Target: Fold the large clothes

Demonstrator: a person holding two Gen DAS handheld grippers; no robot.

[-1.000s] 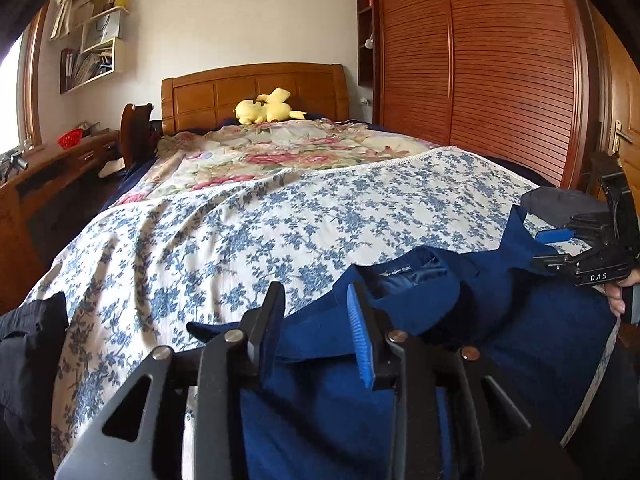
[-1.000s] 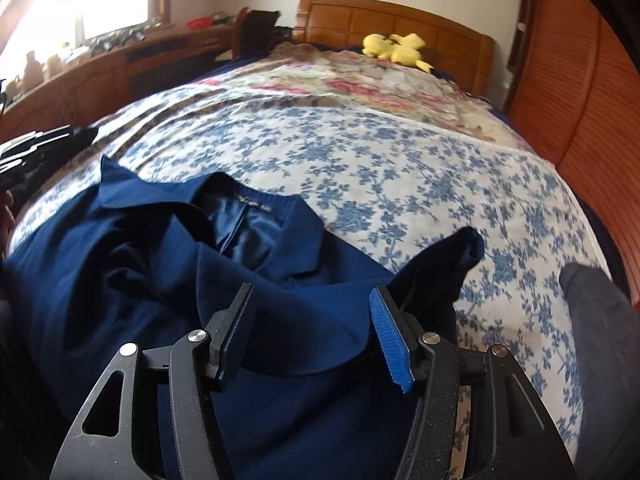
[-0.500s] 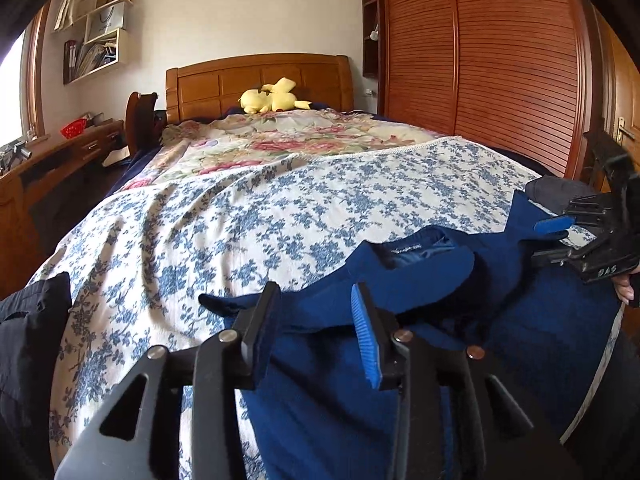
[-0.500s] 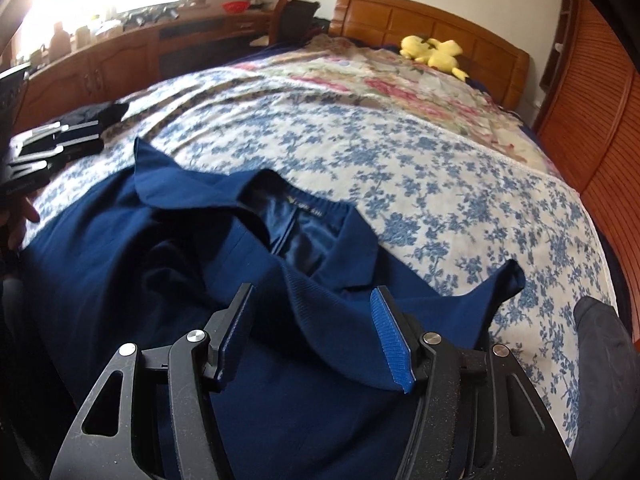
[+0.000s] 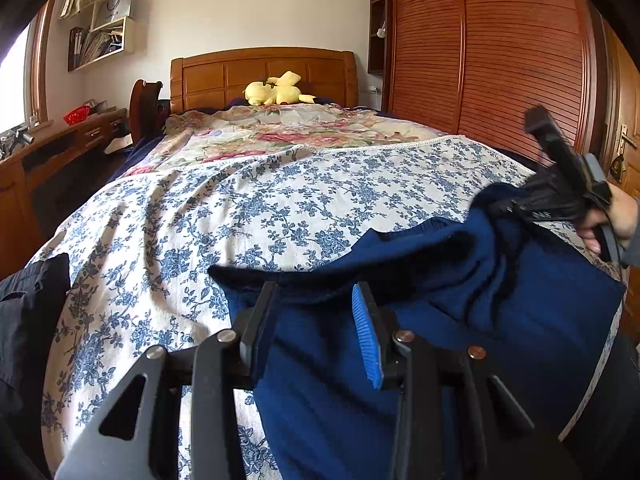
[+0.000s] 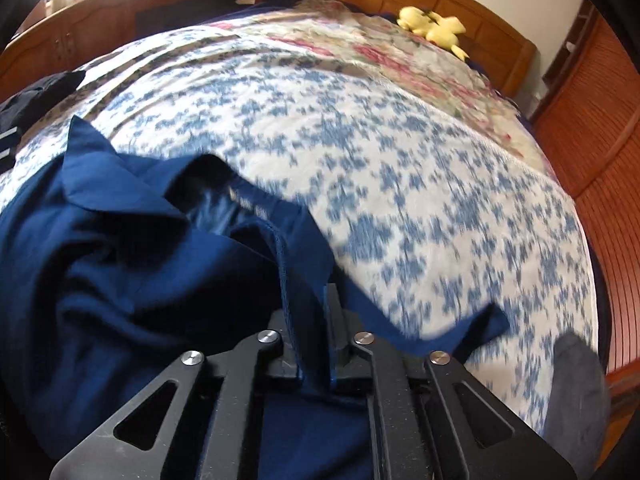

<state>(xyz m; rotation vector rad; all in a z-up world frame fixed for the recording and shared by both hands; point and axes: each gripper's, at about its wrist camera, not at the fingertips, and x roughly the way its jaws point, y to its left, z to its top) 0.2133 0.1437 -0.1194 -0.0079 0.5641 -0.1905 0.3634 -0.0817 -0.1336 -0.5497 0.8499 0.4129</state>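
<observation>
Since half a second ago we have brought our right gripper from standing apart above the cloth to clamped tight on a ribbed edge fold of the navy garment, and swung it across the bed; that view is smeared with motion. Item one, navy garment: collared, spread rumpled at the near end of the bed, its collar at 10 o'clock from the right gripper, a pointed corner lying at 4 o'clock on the blue-flowered bedspread. Item two, our left gripper: fingers apart, a dark flap of the garment lying between and under them, neither pad visibly pressing it. Item three, our right hand: at 3 o'clock in the left view, lifting cloth. Item four, yellow plush toy: at 12 o'clock by the wooden headboard. Item five, black clothing: at 9 o'clock on the bed's edge.
</observation>
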